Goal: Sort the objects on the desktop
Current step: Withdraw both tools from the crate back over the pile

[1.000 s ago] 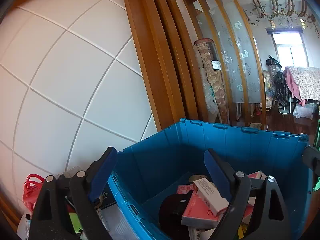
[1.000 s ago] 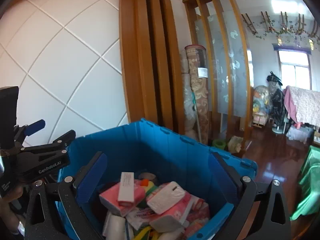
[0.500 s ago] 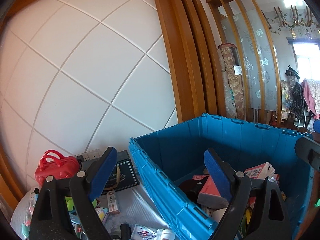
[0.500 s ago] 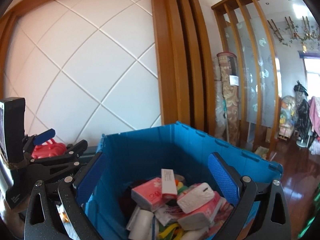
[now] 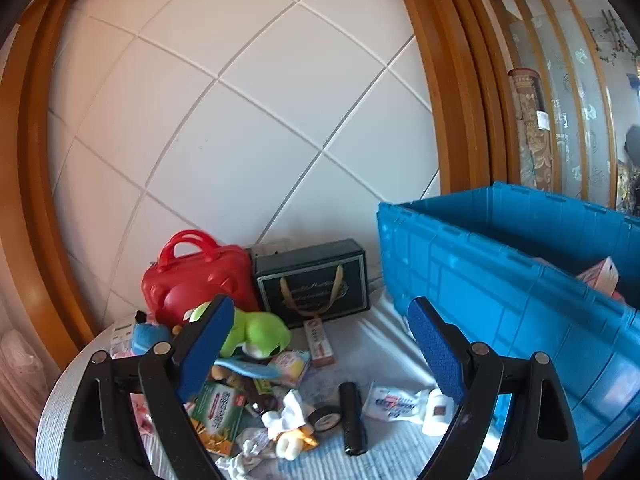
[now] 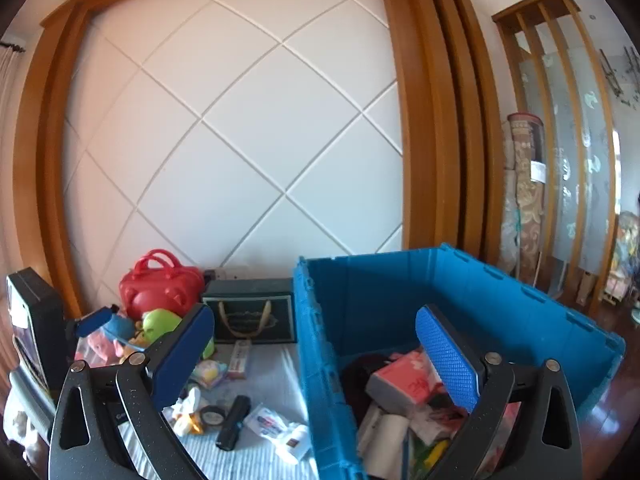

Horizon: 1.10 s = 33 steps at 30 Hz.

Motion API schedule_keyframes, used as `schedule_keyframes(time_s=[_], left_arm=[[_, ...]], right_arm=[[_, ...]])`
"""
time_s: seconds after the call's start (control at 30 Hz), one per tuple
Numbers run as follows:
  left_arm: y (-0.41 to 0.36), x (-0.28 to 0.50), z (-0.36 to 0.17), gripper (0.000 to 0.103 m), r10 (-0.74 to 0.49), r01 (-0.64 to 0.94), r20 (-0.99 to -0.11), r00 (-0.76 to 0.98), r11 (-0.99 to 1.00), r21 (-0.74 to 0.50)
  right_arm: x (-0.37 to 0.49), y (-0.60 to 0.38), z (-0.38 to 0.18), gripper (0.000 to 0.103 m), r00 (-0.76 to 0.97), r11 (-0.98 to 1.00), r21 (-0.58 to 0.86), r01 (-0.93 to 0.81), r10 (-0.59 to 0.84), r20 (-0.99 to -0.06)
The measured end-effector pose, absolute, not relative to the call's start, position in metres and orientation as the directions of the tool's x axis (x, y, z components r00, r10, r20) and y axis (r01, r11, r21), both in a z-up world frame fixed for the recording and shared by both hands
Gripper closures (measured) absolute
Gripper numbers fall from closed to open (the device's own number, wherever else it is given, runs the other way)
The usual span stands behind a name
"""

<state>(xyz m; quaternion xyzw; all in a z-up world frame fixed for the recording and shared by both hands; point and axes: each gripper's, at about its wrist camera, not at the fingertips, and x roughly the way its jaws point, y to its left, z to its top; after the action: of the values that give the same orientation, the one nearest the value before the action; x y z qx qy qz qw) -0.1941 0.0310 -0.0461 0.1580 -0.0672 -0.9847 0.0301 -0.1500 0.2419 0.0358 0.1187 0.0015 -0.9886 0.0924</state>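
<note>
A blue crate (image 5: 500, 280) stands on the right of the table and also shows in the right wrist view (image 6: 360, 304); several packets and boxes lie in it. Left of it lies a pile of small things: a black flashlight (image 5: 351, 418), a white tube (image 5: 394, 400), a tape roll (image 5: 326, 417), a green plush toy (image 5: 256, 334). My left gripper (image 5: 320, 356) is open and empty above the pile. My right gripper (image 6: 316, 360) is open and empty over the crate's left wall. The left gripper's body shows at the left edge of the right wrist view (image 6: 36, 344).
A red toy case (image 5: 192, 276) and a dark gift box (image 5: 312, 280) stand against the white panelled wall. A striped cloth (image 6: 256, 452) covers the table. A wooden frame and a room with dark floor lie to the right.
Both grippers swung left, away from the crate's inside. The left one went from above the crate to above the pile on the table. Both stayed open and empty.
</note>
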Motion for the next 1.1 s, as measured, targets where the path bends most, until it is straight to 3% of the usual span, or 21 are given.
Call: schedule_keyframes(time_s=[0.27, 0.5, 0.57, 0.83, 1.1], left_arm=[[-0.062, -0.177, -0.12, 0.014, -0.173, 0.096, -0.47, -0.865, -0.978, 0.182], [-0.102, -0.171, -0.185, 0.014, -0.173, 0.101, -0.606, -0.776, -0.983, 0.152], [-0.101, -0.173, -0.202, 0.014, -0.152, 0.086, -0.644, -0.75, -0.987, 0.133], [-0.09, -0.19, -0.246, 0.014, -0.153, 0.056, -0.715, -0.682, -0.986, 0.158], [-0.116, -0.227, -0.267, 0.014, -0.137, 0.037, -0.717, -0.683, -0.987, 0.154]], right_arm=[[-0.163, 0.162, 0.003, 0.0, -0.918, -0.974, 0.018, 0.225, -0.218, -0.333], [-0.189, 0.113, -0.07, 0.001, -0.847, -0.974, 0.035, 0.224, -0.213, -0.487], [-0.201, 0.102, -0.093, 0.006, -0.809, -0.971, 0.028, 0.236, -0.213, -0.548], [-0.258, 0.077, -0.174, 0.015, -0.658, -0.944, 0.023, 0.33, -0.247, -0.711], [-0.302, 0.06, -0.226, 0.021, -0.557, -0.918, 0.027, 0.396, -0.263, -0.788]])
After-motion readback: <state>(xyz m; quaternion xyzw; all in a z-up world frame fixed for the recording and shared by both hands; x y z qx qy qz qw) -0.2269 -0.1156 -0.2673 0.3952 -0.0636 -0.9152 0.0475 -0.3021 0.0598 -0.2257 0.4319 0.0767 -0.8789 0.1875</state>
